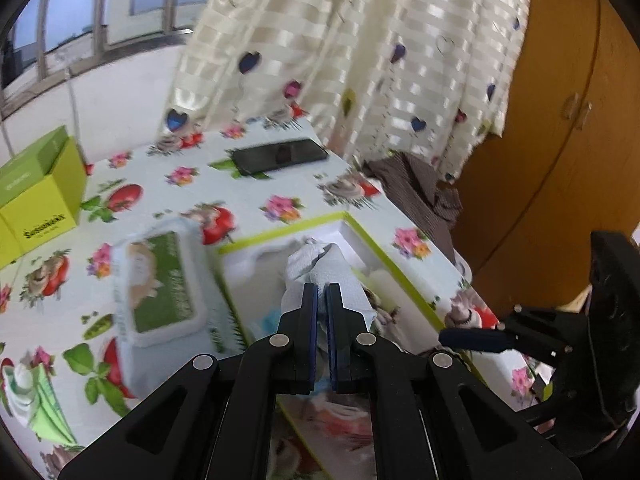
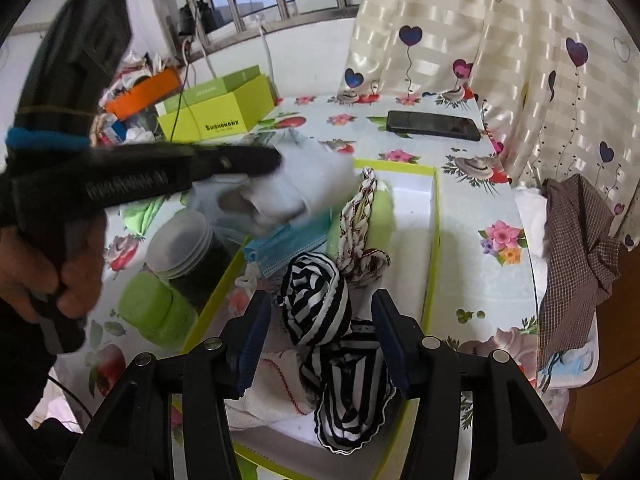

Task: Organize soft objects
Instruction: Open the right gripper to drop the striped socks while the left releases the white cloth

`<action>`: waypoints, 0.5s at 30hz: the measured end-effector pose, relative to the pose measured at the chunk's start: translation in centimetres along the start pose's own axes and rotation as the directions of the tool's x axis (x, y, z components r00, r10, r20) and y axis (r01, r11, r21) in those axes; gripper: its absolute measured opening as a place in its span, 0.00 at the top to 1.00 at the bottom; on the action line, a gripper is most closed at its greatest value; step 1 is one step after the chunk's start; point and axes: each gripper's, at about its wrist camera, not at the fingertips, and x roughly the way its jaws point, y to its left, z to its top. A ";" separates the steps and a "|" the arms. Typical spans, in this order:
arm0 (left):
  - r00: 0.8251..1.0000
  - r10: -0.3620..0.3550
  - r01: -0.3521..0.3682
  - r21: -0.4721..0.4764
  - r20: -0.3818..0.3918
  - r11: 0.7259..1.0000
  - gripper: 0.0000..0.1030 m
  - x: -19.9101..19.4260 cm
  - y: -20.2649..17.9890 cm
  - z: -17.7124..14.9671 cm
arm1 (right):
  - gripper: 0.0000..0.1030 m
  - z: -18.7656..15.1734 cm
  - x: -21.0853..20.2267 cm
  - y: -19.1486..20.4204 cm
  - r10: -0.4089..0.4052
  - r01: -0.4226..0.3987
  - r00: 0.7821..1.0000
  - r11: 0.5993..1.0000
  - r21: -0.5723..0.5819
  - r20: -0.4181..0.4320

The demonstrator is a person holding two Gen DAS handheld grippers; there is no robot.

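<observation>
A glossy floral tablecloth [image 2: 472, 208] covers the table under a heart-print curtain [image 2: 500, 40]. The left gripper [image 1: 321, 292] is clamped tight on a crumpled white cloth [image 1: 320, 268], its long axis toward twelve o'clock, above the lime-edged box [image 2: 434, 216]. The right gripper [image 2: 320, 332] stands open around a soft black-and-white striped roll [image 2: 316, 300] lying in that box.

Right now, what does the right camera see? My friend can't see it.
The open right tool sits around a striped cloth in a white box of soft things. The left tool brings a white cloth over it.
</observation>
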 end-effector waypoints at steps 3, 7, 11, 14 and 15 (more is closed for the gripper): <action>0.999 0.007 -0.006 0.018 -0.046 1.000 0.95 1.5 -0.6 -0.4 | 0.49 -0.1 -0.1 -0.1 0.002 -0.002 1.000 1.000 0.007 0.005; 0.997 0.006 -0.004 0.036 -0.071 0.999 0.93 2.1 -1.1 -0.9 | 0.49 -0.3 -0.4 -0.2 -0.001 0.001 1.000 1.000 0.015 0.008; 0.998 -0.004 0.006 0.040 -0.056 0.999 0.91 1.0 -1.3 -0.9 | 0.49 -0.4 -1.0 -0.2 -0.013 0.013 1.000 1.000 0.021 0.021; 0.999 -0.001 0.003 0.032 -0.043 0.999 0.91 0.2 -1.3 -1.0 | 0.49 -0.3 -1.5 0.1 -0.022 0.022 0.999 1.000 0.021 0.030; 0.999 -0.004 0.005 0.028 -0.038 1.000 0.91 -0.2 -1.3 -1.1 | 0.49 -0.3 -1.8 0.2 -0.025 0.024 0.999 1.000 0.019 0.033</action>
